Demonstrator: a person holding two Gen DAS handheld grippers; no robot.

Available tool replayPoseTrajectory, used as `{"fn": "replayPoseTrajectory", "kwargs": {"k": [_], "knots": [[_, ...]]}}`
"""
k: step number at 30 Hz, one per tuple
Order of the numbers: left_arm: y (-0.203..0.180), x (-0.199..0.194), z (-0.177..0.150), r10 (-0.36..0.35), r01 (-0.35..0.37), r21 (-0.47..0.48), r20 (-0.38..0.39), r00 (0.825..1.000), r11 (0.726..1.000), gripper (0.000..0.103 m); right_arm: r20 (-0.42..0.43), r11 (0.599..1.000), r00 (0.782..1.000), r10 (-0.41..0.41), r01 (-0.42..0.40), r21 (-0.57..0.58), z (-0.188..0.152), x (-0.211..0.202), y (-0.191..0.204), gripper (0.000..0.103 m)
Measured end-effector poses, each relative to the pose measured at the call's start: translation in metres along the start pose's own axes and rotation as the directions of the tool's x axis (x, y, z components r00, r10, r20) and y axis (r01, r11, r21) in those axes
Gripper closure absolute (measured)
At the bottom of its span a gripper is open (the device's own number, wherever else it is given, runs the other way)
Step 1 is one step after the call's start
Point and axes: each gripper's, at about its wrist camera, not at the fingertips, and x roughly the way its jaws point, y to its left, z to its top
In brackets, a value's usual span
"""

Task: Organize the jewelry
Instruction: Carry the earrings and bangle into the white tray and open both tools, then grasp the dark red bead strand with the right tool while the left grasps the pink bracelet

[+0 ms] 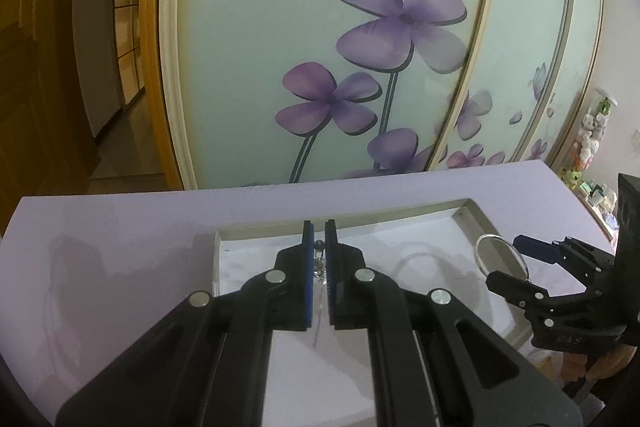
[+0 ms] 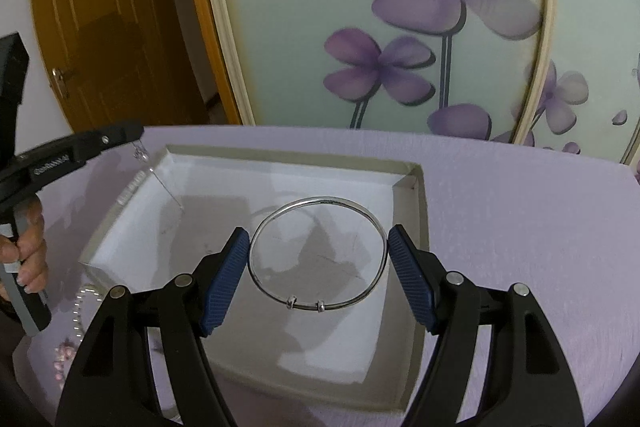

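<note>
Right now I have both pieces hanging over the shallow white tray [image 2: 416,187] on the lilac table [image 2: 520,227]. My left claw [image 1: 319,227] is pinched together on a thin silver chain [image 1: 320,307], which hangs from the blue pads [image 1: 307,267] with its tail trailing down toward the tray's left side. My right claw [image 2: 318,267] is clamped across a silver bangle [image 2: 318,251], one pad on each side of the ring, its two small beads nearest me; the ring lies nearly flat above the middle of the tray floor.

I judge the step to be setting each piece down inside the tray, kept apart. To do that well I would lower the bangle until it rests on the white floor before spreading the pads, so it does not drop and roll against the wall. The chain I would lay down tail first, drawing the claw sideways so it stretches out rather than heaps into a knot, and keep it clear of the ring. A string of pearly beads [image 2: 78,307] lies on the table just outside the tray's near-left corner, not yet sorted.
</note>
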Motion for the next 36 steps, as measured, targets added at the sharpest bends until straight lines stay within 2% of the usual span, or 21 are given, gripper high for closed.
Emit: {"fn": "replayPoseTrajectory", "kwargs": {"k": [8,10,12,15,21,25,27,36], "knots": [[0.007,0.024,-0.009,-0.002,0.002,-0.007,-0.051,0.999,1.0,0.097,-0.052,1.0,0.999,-0.002,0.002,0.012,0.002,0.017,-0.006,0.029],[0.008,0.027,-0.012,0.003,-0.004,-0.013,-0.06,0.998,1.0,0.091,-0.044,1.0,0.999,0.001,0.0,0.018,0.001,0.013,-0.008,0.023],[0.01,0.025,-0.013,0.009,-0.01,-0.02,-0.058,0.998,1.0,0.072,-0.026,1.0,1.0,0.003,-0.003,0.014,0.001,0.006,-0.009,0.019],[0.012,0.015,-0.013,0.011,-0.013,-0.027,-0.045,0.999,1.0,0.069,-0.004,1.0,1.0,0.001,-0.001,0.014,0.0,-0.009,-0.01,0.019],[0.019,-0.03,-0.021,0.026,-0.027,-0.048,-0.012,1.0,0.999,0.054,0.05,0.999,0.999,0.017,-0.019,0.042,-0.016,-0.053,-0.015,0.019],[0.022,-0.072,-0.041,0.029,-0.029,-0.063,0.003,1.0,0.998,0.046,0.089,0.998,0.996,0.026,-0.031,0.054,-0.032,-0.086,-0.014,0.019],[0.022,-0.095,-0.056,0.034,-0.033,-0.067,0.01,0.999,0.997,0.039,0.111,0.997,0.993,0.028,-0.035,0.062,-0.044,-0.105,-0.012,0.019],[0.014,-0.171,-0.131,0.009,-0.008,-0.061,0.017,1.0,0.998,0.026,0.145,0.996,0.989,0.029,-0.041,0.078,-0.11,-0.163,0.007,0.019]]}}
